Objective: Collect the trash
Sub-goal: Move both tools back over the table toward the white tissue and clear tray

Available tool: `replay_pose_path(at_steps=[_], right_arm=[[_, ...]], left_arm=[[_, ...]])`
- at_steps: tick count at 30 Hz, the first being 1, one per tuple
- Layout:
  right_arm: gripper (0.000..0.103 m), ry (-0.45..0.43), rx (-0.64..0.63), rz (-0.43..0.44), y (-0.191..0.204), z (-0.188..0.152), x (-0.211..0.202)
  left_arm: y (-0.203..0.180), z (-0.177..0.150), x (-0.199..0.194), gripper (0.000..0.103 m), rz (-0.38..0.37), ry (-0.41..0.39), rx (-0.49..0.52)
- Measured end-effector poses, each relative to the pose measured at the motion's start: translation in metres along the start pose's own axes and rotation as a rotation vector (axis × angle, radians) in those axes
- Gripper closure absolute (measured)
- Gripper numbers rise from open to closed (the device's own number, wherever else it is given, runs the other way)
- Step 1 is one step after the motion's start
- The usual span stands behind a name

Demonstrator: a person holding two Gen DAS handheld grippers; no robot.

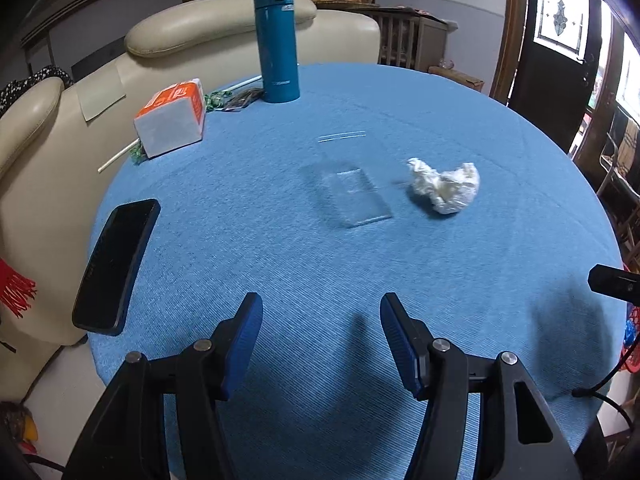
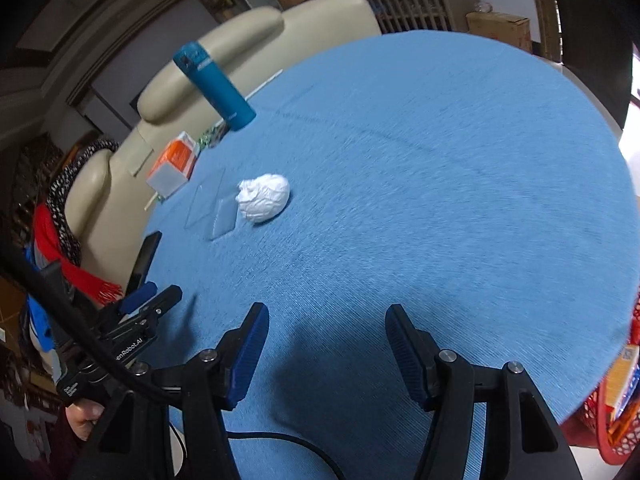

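Note:
A crumpled white tissue (image 1: 446, 186) lies on the round blue table (image 1: 280, 264), right of a clear flat plastic piece (image 1: 358, 196). It also shows in the right wrist view (image 2: 264, 197) beside the clear plastic piece (image 2: 218, 210). My left gripper (image 1: 320, 320) is open and empty, near the table's front edge, well short of the tissue. My right gripper (image 2: 326, 330) is open and empty, above the table's near side, apart from the tissue. The left gripper (image 2: 148, 298) shows at the left of the right wrist view.
A teal bottle (image 1: 277, 40) stands at the back. An orange and white tissue pack (image 1: 172, 118), wrappers (image 1: 232, 98) and a white straw (image 1: 116, 158) lie at the back left. A black phone (image 1: 116, 266) lies at the left edge. A red basket (image 2: 618, 412) sits low right. Beige armchairs stand behind.

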State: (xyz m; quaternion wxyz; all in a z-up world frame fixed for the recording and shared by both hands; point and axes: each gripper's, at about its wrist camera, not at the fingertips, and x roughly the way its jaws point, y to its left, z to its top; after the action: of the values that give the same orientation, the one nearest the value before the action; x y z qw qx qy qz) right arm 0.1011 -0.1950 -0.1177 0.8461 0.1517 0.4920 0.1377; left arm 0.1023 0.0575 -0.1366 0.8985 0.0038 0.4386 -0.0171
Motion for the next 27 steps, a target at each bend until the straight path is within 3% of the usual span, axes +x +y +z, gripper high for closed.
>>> replay_pose_path(at_steps=[6, 10, 11, 12, 15, 18, 24, 27], right_arm=[[0.038, -0.099, -0.068, -0.063, 0.009, 0.006, 0.012], [0.038, -0.185, -0.044, -0.092, -0.002, 0.019, 0.019], [0.038, -0.201, -0.043, -0.101, -0.005, 0.021, 0.022], [0.038, -0.209, -0.042, -0.112, -0.009, 0.023, 0.025], [0.038, -0.195, -0.010, -0.117, -0.022, 0.030, 0.036], [0.037, -0.202, 0.017, -0.116, -0.028, 0.035, 0.040], [0.036, -0.177, -0.031, -0.331, -0.012, 0.057, 0.059], [0.020, -0.121, -0.110, -0.462, -0.004, 0.065, 0.076]], left_arm=[[0.009, 0.009, 0.019, 0.041, -0.005, -0.003, -0.058], [0.012, 0.012, 0.032, 0.041, 0.010, 0.003, -0.112], [0.012, 0.012, 0.033, 0.038, 0.023, -0.017, -0.120], [0.012, 0.013, 0.034, 0.028, 0.031, -0.017, -0.126], [0.016, 0.017, 0.039, 0.027, 0.039, -0.015, -0.178], [0.009, 0.020, 0.042, 0.020, 0.063, 0.007, -0.149], [0.003, 0.025, 0.048, 0.007, 0.083, 0.044, -0.132], [0.005, 0.030, 0.054, 0.004, 0.101, 0.055, -0.157]])
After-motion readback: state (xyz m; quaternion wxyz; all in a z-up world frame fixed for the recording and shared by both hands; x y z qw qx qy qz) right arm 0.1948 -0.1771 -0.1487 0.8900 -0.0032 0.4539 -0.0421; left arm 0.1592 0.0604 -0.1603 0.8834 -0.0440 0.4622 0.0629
